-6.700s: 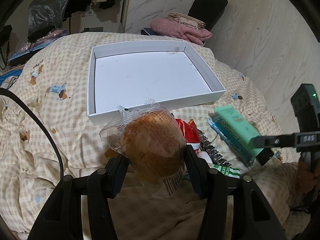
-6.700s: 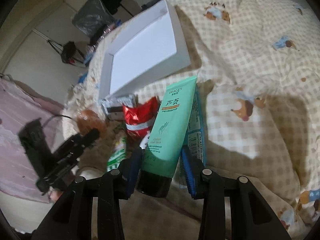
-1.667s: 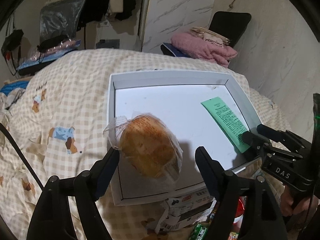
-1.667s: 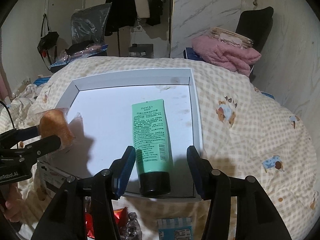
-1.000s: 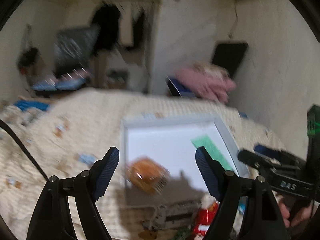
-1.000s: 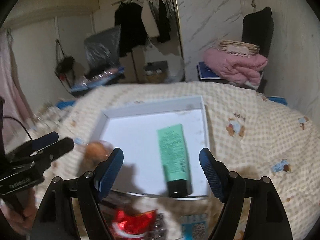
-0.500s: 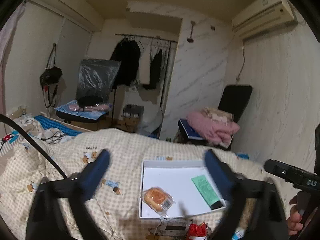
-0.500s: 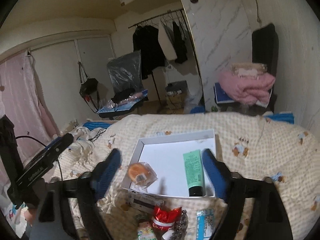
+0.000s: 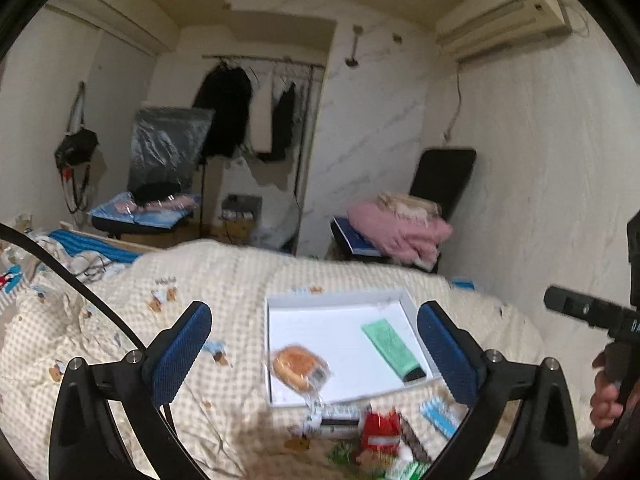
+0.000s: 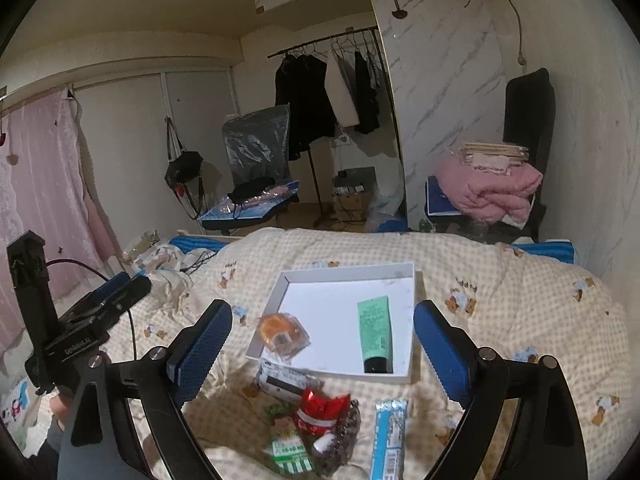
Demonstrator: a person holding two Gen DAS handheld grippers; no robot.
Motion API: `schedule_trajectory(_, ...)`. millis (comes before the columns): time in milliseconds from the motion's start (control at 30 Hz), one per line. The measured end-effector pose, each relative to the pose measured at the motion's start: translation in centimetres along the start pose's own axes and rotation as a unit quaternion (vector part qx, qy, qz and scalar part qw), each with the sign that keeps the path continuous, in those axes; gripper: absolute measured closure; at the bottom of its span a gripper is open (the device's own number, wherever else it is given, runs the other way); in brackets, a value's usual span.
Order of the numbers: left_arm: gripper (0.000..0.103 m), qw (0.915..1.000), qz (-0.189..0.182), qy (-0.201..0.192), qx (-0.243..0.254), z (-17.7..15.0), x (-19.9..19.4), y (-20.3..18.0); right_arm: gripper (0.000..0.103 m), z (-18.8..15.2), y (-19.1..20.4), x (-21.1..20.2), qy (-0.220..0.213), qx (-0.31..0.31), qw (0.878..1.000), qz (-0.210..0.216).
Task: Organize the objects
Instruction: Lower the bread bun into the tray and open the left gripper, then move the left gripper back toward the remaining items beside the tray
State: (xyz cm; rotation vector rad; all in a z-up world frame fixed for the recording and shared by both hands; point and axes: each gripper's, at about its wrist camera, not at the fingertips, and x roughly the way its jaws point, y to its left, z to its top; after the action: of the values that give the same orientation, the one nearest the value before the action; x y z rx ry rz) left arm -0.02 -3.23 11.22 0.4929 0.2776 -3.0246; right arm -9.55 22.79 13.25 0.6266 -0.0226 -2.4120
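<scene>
A white tray [image 9: 276,304] [image 10: 344,270] lies on the checked quilt. In it a wrapped bun [image 9: 298,366] [image 10: 280,332] rests at the near left corner, partly over the rim in the right wrist view. A green tube [image 9: 390,350] [image 10: 374,332] lies along the tray's right side, black cap toward me. My left gripper [image 9: 312,316] [image 10: 120,284] hangs well back from the tray, open and empty. My right gripper [image 10: 322,312] [image 9: 560,300] is likewise back and above, open with nothing between its fingers.
Loose items sit on the quilt [image 10: 500,312] before the tray: a white carton [image 10: 286,384], a red packet [image 10: 320,408], a green-white packet [image 10: 290,454], a blue packet [image 10: 390,436]. Chairs with a pink blanket [image 10: 488,188] and clothes stand beyond the bed.
Both grippers have let go, the bun and the tube staying in the tray. Both pulled back and upward, so the tray looks smaller and farther off.
</scene>
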Motion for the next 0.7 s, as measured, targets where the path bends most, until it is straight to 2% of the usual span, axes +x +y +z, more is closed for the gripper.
schedule_trajectory(100, 0.000, 0.9996, 0.009, 0.023, 0.015, -1.4, 1.6, -0.6, 0.010, -0.9, -0.7, 0.5, 0.015, 0.009, 1.000, 0.000)
schedule_trajectory(200, 0.000, 0.9967, 0.060, 0.035, 0.042, -3.1, 3.1, -1.1, 0.010, -1.9, -1.3, 1.3, 0.031, 0.010, 0.999, -0.004)
schedule_trajectory(267, 0.000, 0.9937, 0.075, 0.056, 0.061, -4.4, 4.3, -1.1, 0.010, -2.7, -1.6, 1.8, 0.042, 0.004, 0.999, -0.012)
schedule_trajectory(467, 0.000, 0.9904, 0.058, 0.106, 0.068, -6.7, 6.6, -1.3, 0.010, -4.8, -3.5, 2.9, 0.069, 0.022, 0.997, -0.021)
schedule_trajectory(700, 0.000, 0.9881, 0.038, 0.120, 0.089, -8.0, 7.4, -2.5, 0.010, -6.5, -4.0, 4.2, 0.081, 0.038, 0.996, -0.015)
